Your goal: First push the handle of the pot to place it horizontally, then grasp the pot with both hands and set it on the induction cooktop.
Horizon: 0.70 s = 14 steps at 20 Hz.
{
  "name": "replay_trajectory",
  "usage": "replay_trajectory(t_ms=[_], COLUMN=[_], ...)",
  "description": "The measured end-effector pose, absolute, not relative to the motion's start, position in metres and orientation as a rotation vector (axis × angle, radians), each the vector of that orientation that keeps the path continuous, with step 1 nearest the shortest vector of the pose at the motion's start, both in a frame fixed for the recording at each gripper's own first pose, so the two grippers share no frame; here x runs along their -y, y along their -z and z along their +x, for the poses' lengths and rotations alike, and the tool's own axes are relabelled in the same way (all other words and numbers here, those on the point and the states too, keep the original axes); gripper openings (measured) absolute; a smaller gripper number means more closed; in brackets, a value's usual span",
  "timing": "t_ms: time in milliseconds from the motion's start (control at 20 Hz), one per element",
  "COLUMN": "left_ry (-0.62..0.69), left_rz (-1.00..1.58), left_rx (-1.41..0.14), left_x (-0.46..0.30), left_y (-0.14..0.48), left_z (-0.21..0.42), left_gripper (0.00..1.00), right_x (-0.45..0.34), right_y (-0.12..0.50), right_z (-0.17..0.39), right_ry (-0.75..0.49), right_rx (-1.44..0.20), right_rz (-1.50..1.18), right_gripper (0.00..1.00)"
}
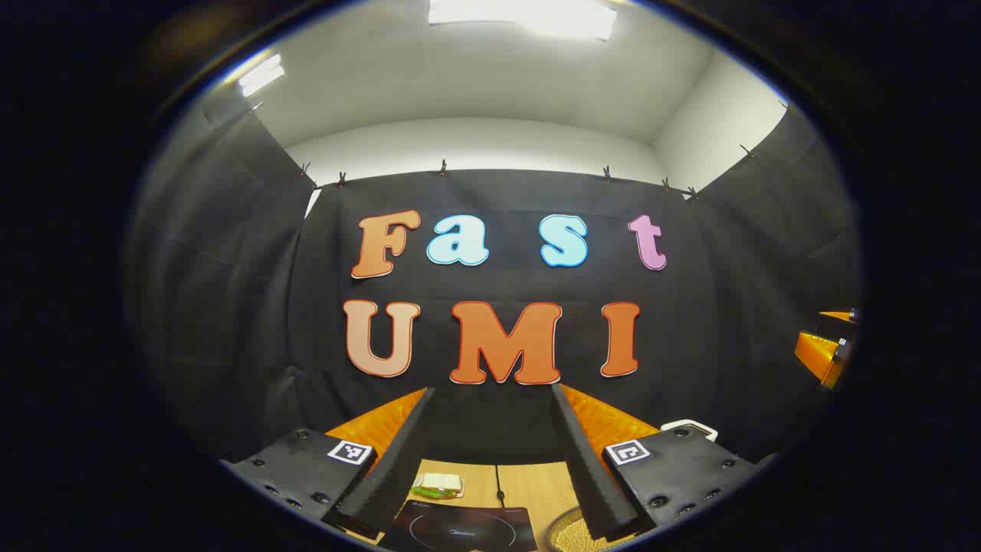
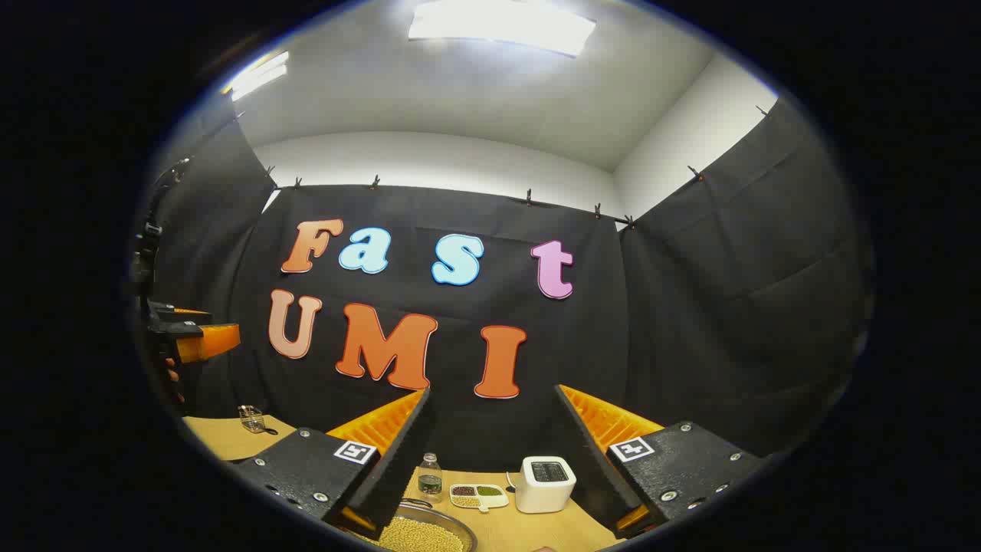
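The round metal pot [image 2: 418, 530], full of yellowish beans, sits at four o'clock of the black induction cooktop [image 1: 460, 527].

I'm working in a staged recording booth: black cloth walls [image 2: 728, 291] clipped up, ceiling light panel [image 2: 502, 27] at twelve o'clock, wooden table [image 2: 536, 529] at six.

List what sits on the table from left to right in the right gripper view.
Clear glass container → small bottle → divided dish of grains → white appliance.
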<state>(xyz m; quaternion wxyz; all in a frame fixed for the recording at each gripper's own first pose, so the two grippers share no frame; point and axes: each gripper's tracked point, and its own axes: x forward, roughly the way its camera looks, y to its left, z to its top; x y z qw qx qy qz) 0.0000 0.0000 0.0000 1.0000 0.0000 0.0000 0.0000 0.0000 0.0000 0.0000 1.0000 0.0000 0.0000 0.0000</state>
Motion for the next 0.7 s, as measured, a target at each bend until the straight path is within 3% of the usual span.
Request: replay_trajectory(t_ms=[700], left_ry=[0.014], left_rz=[-0.062], left_rx=[-0.010], left_x=[0.001], left_y=[0.004], left_z=[0.008], left_gripper=[0.95], right_x=[0.002], right_y=[-0.001], right_z=[0.003], right_ry=[-0.049], right_rx=[-0.018], right_rz=[0.026], right_gripper=[0.95])
